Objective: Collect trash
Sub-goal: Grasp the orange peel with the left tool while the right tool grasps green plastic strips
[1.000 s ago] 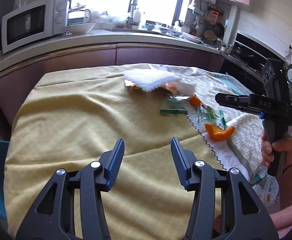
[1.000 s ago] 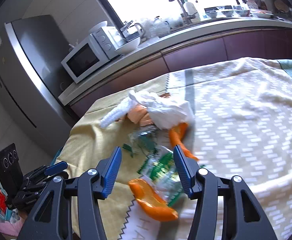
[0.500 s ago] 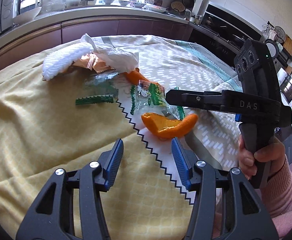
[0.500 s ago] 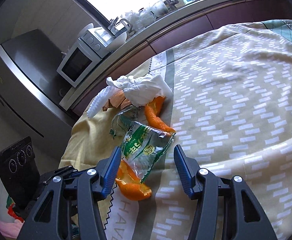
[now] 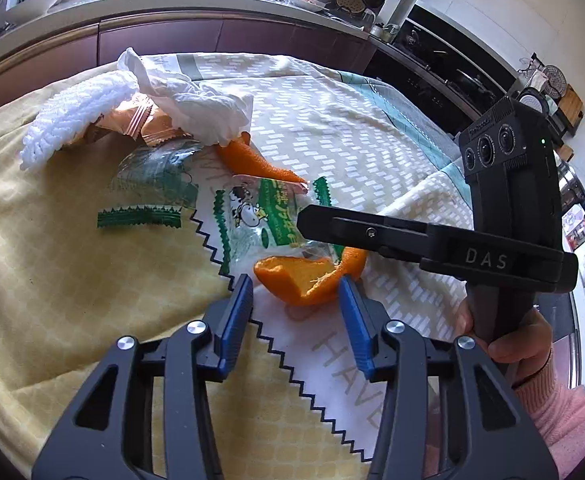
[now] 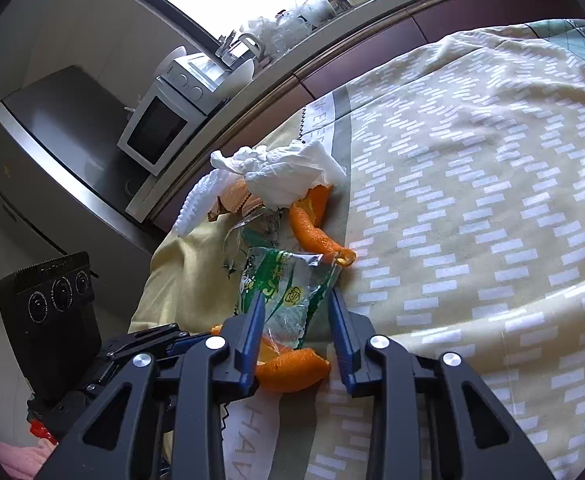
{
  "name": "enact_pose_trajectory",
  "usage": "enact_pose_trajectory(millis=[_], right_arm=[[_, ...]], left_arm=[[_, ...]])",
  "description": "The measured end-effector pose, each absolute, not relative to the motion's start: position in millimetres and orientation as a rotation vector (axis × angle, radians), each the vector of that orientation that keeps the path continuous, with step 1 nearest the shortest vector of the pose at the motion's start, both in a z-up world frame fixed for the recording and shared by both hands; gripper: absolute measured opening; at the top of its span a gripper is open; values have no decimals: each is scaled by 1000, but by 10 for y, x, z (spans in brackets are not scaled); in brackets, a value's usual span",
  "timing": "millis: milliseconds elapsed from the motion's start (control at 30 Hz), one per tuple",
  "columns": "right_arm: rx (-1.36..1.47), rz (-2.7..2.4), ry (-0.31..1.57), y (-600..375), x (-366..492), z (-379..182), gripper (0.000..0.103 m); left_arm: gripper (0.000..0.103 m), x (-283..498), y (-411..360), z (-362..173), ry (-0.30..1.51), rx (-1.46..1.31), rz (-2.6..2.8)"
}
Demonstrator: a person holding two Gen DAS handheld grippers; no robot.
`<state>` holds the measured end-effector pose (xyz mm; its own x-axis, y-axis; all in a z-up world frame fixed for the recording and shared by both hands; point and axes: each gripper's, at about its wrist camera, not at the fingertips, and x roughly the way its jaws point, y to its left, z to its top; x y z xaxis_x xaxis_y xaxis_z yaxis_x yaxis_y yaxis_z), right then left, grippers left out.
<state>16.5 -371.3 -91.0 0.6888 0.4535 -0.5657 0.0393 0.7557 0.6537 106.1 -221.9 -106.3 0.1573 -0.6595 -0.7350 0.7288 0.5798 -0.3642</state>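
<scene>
Lettering first: "DAS" stands in pale capitals on the body of the right tool [image 6: 294, 308], as the left wrist view shows it side-on. "HAVE" is printed in grey on the white cloth [image 5: 332, 360] with the black zigzag edge. The wrapper [image 6: 284, 288] carries green print with yellow characters I cannot read and a small cartoon animal.

The cloth lies on the yellow cover [image 5: 52, 280]. The peel [image 5: 296, 280], a curled orange piece, sits on the cloth, with the wrapper's near end overlapping it.

The left tool [image 5: 296, 292] brackets the peel. Its right pad is against the rind and the left one is just beside it, with a sliver of cloth showing, so it is spread and not yet pinching. A second ago it hung well back over bare cover. Since then it has moved in over the cloth, and its jaws have just been closing with the peel between them.

The right tool, gripped by a hand [image 5: 508, 344] in a pink sleeve, has dropped onto the wrapper. Its jaws have just been closing and now pinch the crinkled film from both sides.

Beyond lie a long peel [image 5: 252, 160], a white tissue [image 5: 196, 108] and a green strip [image 5: 138, 216], all where they were.
</scene>
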Motion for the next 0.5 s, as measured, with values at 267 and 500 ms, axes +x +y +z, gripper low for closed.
enact_pose_trajectory(millis=[267, 500], right_arm=[[701, 260, 775, -3740, 132, -908, 14], [716, 282, 761, -3700, 70, -892, 10]], left_arm=[[18, 1027, -2170, -1039, 988, 56, -995], [10, 956, -2018, -1040, 979, 57, -966]])
